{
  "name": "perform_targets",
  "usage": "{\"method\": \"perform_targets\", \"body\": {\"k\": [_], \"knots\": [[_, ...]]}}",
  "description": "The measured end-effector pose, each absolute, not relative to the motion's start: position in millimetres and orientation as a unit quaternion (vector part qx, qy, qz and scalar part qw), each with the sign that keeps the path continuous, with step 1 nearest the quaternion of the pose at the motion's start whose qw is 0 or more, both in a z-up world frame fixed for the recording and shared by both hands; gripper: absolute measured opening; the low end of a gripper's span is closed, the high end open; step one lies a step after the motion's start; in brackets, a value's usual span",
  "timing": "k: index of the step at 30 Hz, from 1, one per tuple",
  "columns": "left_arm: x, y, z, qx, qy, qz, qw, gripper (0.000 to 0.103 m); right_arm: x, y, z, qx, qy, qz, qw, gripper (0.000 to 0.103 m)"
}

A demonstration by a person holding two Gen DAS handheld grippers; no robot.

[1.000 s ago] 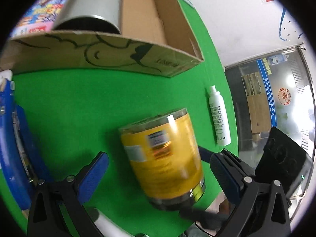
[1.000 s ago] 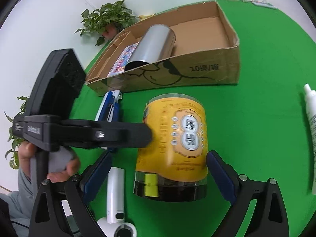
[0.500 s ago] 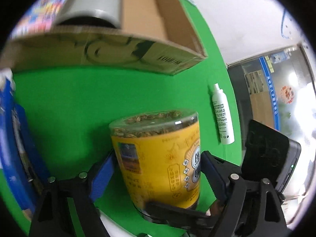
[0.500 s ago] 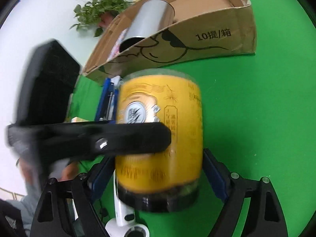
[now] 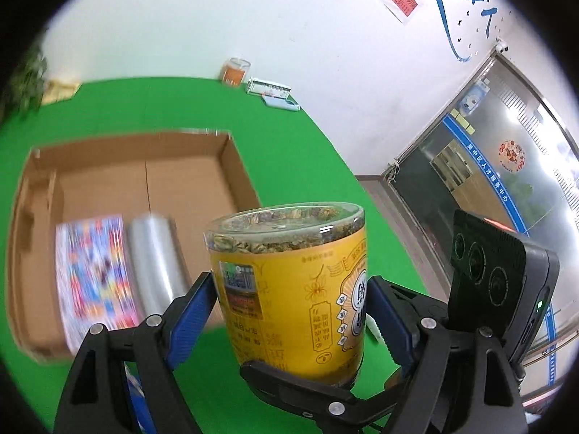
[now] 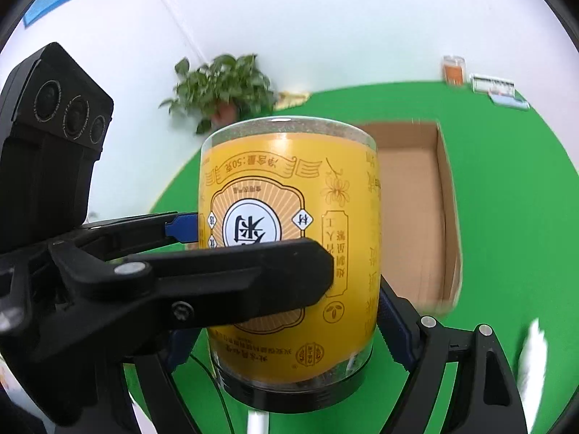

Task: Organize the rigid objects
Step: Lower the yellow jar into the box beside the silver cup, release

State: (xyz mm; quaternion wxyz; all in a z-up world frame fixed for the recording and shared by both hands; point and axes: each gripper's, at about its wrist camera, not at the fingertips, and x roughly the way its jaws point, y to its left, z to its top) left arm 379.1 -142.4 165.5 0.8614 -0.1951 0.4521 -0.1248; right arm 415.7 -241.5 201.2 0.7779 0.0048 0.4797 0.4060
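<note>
A yellow-labelled jar [image 5: 296, 289] of dried flowers hangs in the air upside down, black lid at the bottom, above the green cloth. My left gripper [image 5: 289, 307] is shut on it, a blue pad pressed on each side. My right gripper [image 6: 289, 332] is also shut on the jar [image 6: 289, 199], from a crossing direction. One of the left gripper's black fingers [image 6: 217, 282] lies across the label in the right wrist view. Beyond the jar stands the open cardboard box [image 5: 235, 166], which holds a colourful book [image 5: 97, 271] and a silver cylinder [image 5: 155, 260].
The box's right half [image 6: 409, 217] has a bare floor. A white bottle [image 6: 532, 347] lies blurred on the cloth at the right. An orange jar [image 5: 235, 70] and small packets [image 5: 267, 88] sit at the table's far edge. A potted plant [image 6: 224, 90] stands behind.
The jar lay on the cloth between open jaws. Both grippers closed on it and lifted it, so the box's inside now shows from above.
</note>
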Motion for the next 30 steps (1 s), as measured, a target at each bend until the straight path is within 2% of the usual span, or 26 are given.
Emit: {"method": "perform_targets", "body": {"k": [2,7,18,24,30], "knots": [[399.8,-138.2,165.8,-0.198,0.466,-0.123,0.854,0.084,435.0,-234.0,202.2,0.010,0.491,0.405,0.771,0.083],[426.3,-127.8,128.8,-0.222,0.506,-0.125,0.824,0.084,469.9,-213.7,178.5,0.008,0.526,0.393,0.754,0.082],[460.5,-122.9,39.1,-0.258,0.578,-0.122,0.764,0.084,506.5,-216.3,71.3,0.026,0.604,0.367,0.707,0.082],[468.7,-125.6,23.5,-0.251,0.599,-0.114,0.752,0.084,519.8,-212.5,41.7,0.037,0.620,0.359,0.697,0.082],[478.5,-118.8,19.1,-0.267,0.610,-0.105,0.738,0.083,515.5,-205.1,40.0,0.036,0.624,0.347,0.699,0.083]]}}
